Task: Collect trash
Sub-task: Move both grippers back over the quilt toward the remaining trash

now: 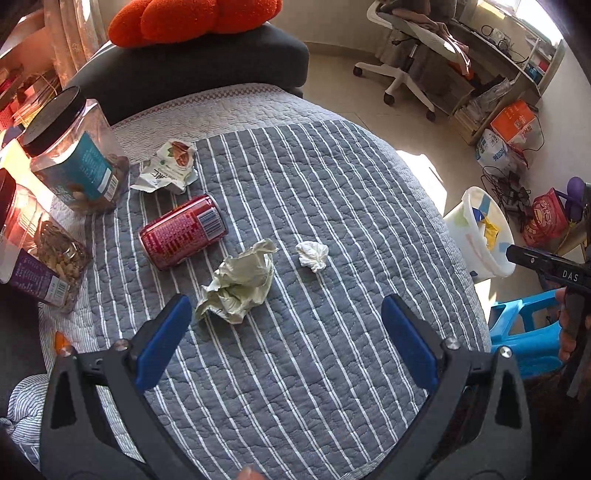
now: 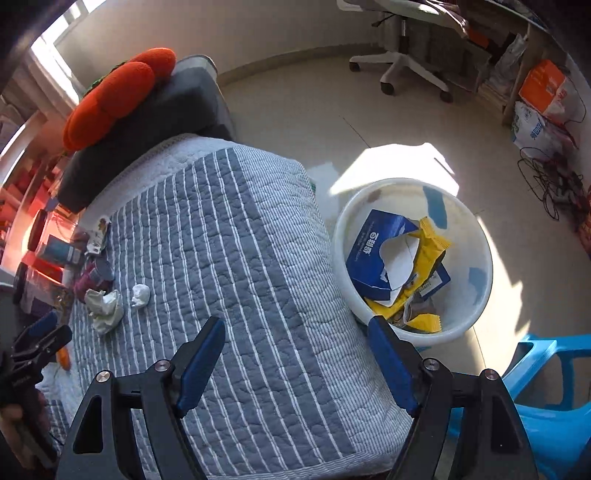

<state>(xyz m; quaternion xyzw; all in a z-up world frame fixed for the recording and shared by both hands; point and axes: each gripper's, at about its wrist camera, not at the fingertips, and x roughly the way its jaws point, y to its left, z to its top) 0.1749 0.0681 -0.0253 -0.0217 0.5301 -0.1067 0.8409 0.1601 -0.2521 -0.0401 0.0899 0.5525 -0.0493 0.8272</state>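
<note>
The left tool tilts steeply down over the striped quilt, its blue fingers spread wide with nothing between them. The right tool also angles down, spread and empty, over the quilt's edge near the white bin.

The quilt covers a padded surface with a dark cushion and an orange pillow at its far end; beyond are a tiled floor, an office chair and a blue plastic stool.

Left to right on the quilt: two snack jars, a torn wrapper, a red can on its side with its long axis running from lower left to upper right, crumpled greenish paper and a small white tissue wad. The bin stands on the floor just beside the quilt, holding a blue box and yellow wrappers.
</note>
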